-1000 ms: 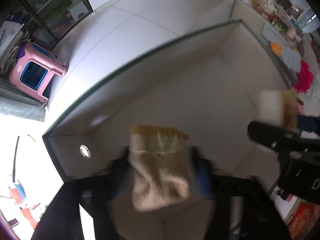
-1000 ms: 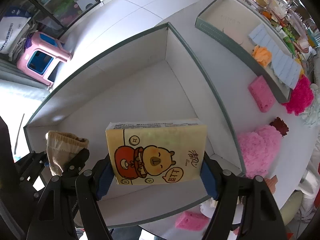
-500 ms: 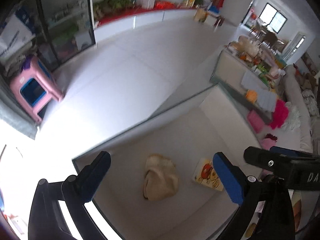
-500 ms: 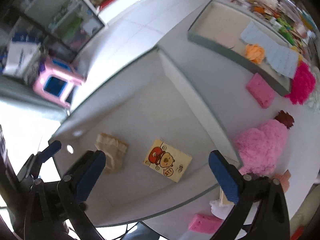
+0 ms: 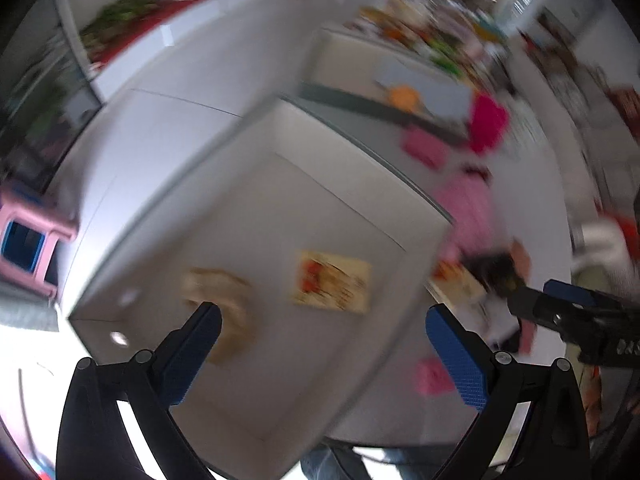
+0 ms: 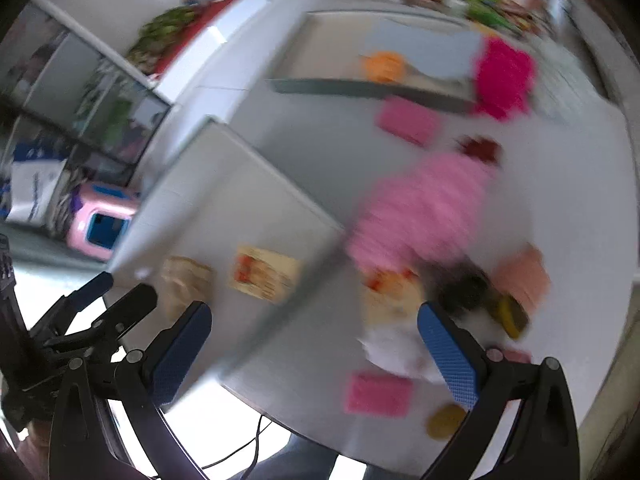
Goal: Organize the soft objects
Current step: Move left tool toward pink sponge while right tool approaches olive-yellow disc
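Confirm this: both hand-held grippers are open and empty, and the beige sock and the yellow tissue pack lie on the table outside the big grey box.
Not quite. The beige sock and yellow tissue pack lie inside the grey box, as the left wrist view shows. Both the left hand-held gripper and right hand-held gripper are open and empty.

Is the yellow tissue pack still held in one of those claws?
No, the tissue pack lies flat on the floor of the box, and both the left gripper and right gripper are open and empty.
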A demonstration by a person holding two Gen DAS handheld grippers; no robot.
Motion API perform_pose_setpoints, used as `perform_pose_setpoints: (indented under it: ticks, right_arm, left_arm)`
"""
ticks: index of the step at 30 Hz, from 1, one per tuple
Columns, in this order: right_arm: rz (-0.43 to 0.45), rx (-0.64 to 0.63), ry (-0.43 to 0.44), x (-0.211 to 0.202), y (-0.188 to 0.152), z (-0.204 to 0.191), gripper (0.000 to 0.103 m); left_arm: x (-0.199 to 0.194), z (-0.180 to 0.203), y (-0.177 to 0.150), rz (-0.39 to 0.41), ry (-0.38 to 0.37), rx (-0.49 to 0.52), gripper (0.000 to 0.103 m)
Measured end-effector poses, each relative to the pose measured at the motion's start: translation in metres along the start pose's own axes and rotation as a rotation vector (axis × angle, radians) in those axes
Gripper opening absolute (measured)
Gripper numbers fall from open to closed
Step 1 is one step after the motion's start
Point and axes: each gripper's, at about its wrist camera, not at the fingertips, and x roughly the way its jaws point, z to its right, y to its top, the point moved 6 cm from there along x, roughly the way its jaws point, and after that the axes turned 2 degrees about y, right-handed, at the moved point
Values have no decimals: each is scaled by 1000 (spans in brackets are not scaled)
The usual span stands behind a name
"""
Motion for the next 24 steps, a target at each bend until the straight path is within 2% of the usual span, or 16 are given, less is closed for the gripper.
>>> perform_pose_setpoints:
  ticks: [4, 8, 10, 12, 15, 19, 24]
  right_arm:
    - [-33, 154, -32, -2, -35, 56, 103]
    - [-77, 303, -95, -4, -75, 114, 103]
    - [-100, 362, -118, -4, -94, 136, 103]
    - [-121, 422, -134, -2, -113, 157, 103]
    - [-158, 485, -148, 3, -135, 177, 103]
    - [-198, 525, -141, 11, -156, 192, 103]
    - [-230, 530, -127, 19, -171, 206, 103]
  left_arm:
    - [13, 52, -13, -88, -39, 132, 103]
    - [30, 95, -28, -171, -41, 251, 103]
    - [40, 106, -32, -203, -26, 265, 103]
    - [46, 117, -35, -192, 29, 305, 103]
    - [58, 126, -46, -269, 0, 272, 103]
    - [70, 141, -55, -292, -5, 273, 103]
    - [105, 137, -69, -380, -2, 173, 103]
